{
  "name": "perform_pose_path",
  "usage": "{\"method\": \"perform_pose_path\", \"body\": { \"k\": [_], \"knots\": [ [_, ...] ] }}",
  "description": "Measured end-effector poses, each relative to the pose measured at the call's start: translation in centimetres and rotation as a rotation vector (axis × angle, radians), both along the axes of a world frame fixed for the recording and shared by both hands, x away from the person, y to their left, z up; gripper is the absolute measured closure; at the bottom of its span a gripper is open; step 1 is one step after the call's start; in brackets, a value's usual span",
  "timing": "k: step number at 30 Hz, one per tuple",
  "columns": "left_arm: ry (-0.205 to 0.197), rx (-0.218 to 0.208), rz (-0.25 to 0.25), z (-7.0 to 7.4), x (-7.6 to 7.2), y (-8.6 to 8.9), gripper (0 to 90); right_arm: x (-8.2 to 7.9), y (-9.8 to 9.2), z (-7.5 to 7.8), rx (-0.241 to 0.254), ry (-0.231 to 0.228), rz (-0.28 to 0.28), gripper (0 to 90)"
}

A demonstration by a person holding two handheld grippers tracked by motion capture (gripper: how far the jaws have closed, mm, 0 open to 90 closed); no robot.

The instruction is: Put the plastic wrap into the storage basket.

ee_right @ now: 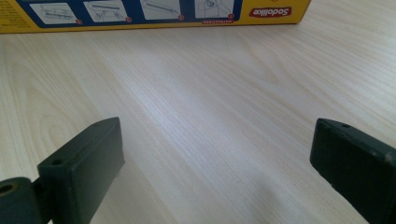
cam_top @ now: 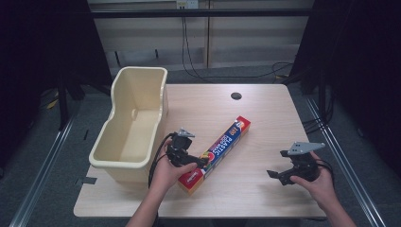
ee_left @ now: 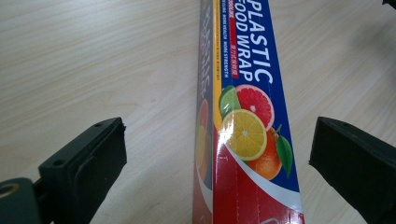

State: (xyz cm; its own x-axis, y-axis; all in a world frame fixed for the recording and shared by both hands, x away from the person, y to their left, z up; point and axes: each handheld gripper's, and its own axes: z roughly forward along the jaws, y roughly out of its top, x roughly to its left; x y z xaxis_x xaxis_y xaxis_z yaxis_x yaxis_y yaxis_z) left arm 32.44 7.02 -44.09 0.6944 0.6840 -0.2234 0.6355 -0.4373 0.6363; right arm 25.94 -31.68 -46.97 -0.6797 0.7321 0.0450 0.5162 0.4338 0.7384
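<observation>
Since the long blue-and-red cardboard box of plastic food wrap (ee_left: 247,140) is judged light but crushable, it is best clasped gently across its narrow sides by the left gripper (cam_top: 182,153), whose wide-open jaws straddle it untouched.

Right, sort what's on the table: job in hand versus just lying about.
In the job:
- food wrap box
- left gripper, open, jaws astride the box
- cream tub, probably where the box goes

Lying about:
- right gripper, open, idle over bare table

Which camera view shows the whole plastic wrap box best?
The high view: the plastic wrap box lies there full length, diagonal on the table. The left gripper view gives its printed top close up, cut off at both ends; the right gripper view gives part of its yellow-edged side.
</observation>
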Motion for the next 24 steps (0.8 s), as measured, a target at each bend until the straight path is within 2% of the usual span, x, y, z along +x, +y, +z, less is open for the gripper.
{"method": "perform_pose_path", "body": {
  "k": [1, 5, 8, 9, 10, 14, 15, 20, 24],
  "knots": [
    [0.002, 0.016, -0.009, 0.0, 0.0, 0.0, 3.5, -0.1, 0.0, 0.0, 0.000, 0.005, -0.004, 3.2],
    [0.001, 0.015, 0.005, -0.1, 0.1, -0.2, 3.6, -0.2, -0.1, 0.1, -0.001, -0.001, 0.000, 3.6],
    [0.015, 0.020, -0.011, -0.1, 0.3, -0.3, 3.6, -0.3, -0.1, 0.1, 0.003, -0.006, -0.009, 3.6],
    [0.016, 0.034, -0.016, 0.0, 0.5, -0.7, 3.6, -0.3, -0.2, 0.1, 0.007, -0.005, -0.006, 3.6],
    [0.019, 0.025, -0.017, 0.1, 0.6, -1.0, 3.6, -0.4, -0.2, 0.1, 0.006, -0.003, -0.014, 3.6],
    [-0.001, 0.031, -0.023, 0.5, 1.1, -1.8, 3.6, -0.4, -0.4, 0.0, 0.013, 0.003, -0.009, 3.7],
    [0.011, 0.038, -0.047, 0.8, 1.7, -2.3, 3.5, -0.5, -0.4, 0.1, 0.009, -0.003, -0.016, 3.9],
    [0.034, 0.053, -0.056, 0.7, 3.2, -3.4, 2.1, -0.5, -0.6, 0.3, 0.026, -0.014, -0.031, 3.9],
    [0.045, 0.045, -0.071, 0.6, 3.8, -4.2, 1.4, -0.5, -0.7, 0.2, 0.029, -0.007, -0.034, 3.8]
  ]
}}
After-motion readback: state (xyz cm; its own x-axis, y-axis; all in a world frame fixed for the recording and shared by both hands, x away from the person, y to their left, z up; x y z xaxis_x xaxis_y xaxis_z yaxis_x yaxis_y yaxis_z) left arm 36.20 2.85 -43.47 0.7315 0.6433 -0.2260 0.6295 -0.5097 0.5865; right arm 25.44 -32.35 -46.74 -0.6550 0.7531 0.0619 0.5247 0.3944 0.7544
